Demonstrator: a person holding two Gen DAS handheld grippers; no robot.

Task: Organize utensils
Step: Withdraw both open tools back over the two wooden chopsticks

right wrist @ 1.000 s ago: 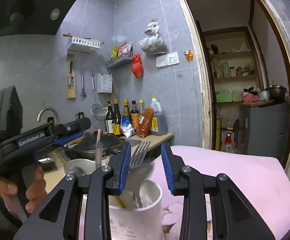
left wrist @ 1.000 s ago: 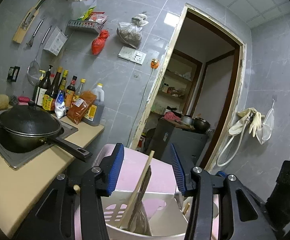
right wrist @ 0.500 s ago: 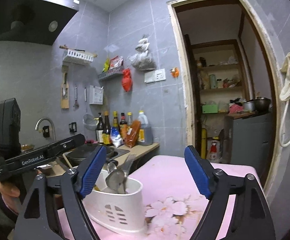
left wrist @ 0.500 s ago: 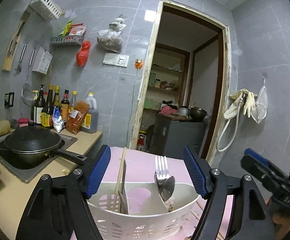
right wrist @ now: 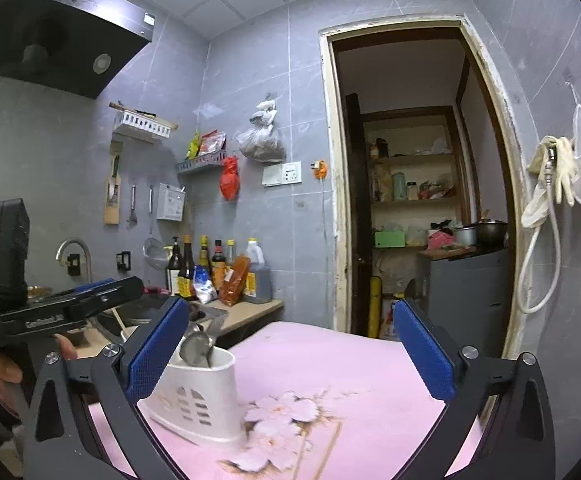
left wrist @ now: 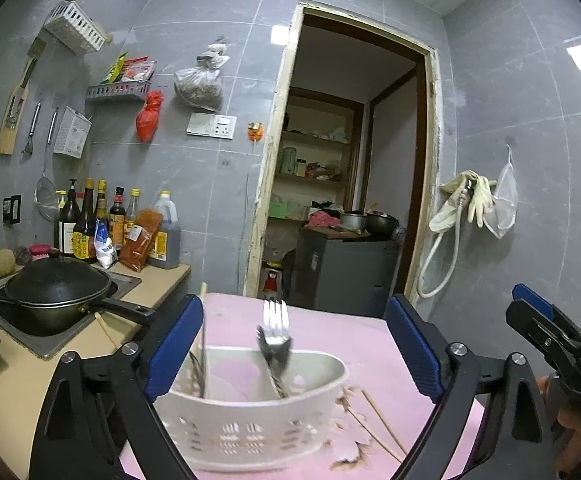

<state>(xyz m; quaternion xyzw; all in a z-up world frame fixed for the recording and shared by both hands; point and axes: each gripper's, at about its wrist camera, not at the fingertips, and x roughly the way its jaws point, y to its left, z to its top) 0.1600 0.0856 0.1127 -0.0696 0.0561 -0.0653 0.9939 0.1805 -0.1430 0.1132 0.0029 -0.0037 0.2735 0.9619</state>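
Both grippers opening; caddy (left wrist: pixel 250 424) between left gripper (left wrist: pixel 294 348) fingers, untouched.

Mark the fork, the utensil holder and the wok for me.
fork (left wrist: pixel 275 314), left wrist view, on its tines.
utensil holder (left wrist: pixel 250 420), left wrist view, on its slotted front wall.
wok (left wrist: pixel 56 284), left wrist view, on its black lid.
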